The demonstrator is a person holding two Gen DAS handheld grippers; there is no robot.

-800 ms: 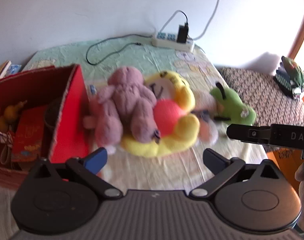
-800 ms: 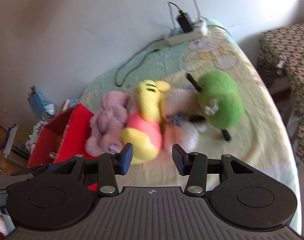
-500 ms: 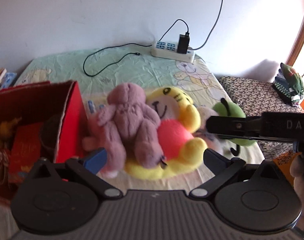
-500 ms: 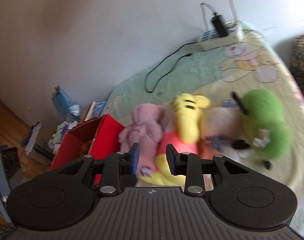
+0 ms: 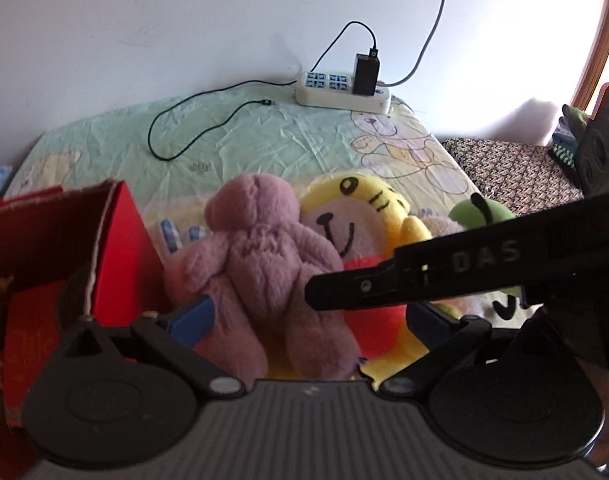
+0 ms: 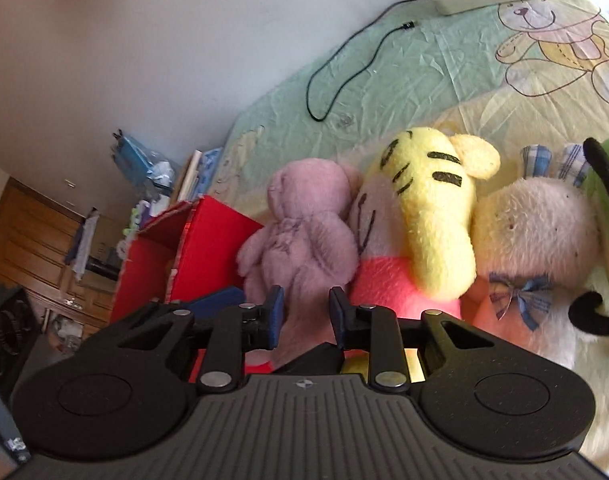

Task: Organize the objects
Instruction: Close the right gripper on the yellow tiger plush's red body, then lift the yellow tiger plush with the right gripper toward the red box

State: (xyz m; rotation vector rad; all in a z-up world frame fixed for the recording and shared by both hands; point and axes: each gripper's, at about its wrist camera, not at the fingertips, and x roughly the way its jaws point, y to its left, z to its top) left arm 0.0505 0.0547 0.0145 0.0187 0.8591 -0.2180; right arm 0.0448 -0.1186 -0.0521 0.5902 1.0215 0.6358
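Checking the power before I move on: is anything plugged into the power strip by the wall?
Yes, a black adapter sits plugged into the white power strip, with a cable rising from its top.

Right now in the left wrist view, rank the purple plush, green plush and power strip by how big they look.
1. purple plush, though it is nearest
2. power strip
3. green plush, mostly hidden

I see a bed [image 5: 264,140] covered by a pale green and yellow sheet printed with cartoon bears. On it, by the wall, lies a white power strip [image 5: 342,90] with a black charger [image 5: 366,74] plugged in, and a thin black cable [image 5: 192,128] loops across the sheet. Nearer me a row of soft toys lies pressed together: a purple bear [image 5: 264,264], a yellow tiger [image 6: 432,216], a pinkish-white plush [image 6: 532,236] and a green plush [image 5: 480,212]. A red box [image 5: 116,248] sits just beside the purple bear
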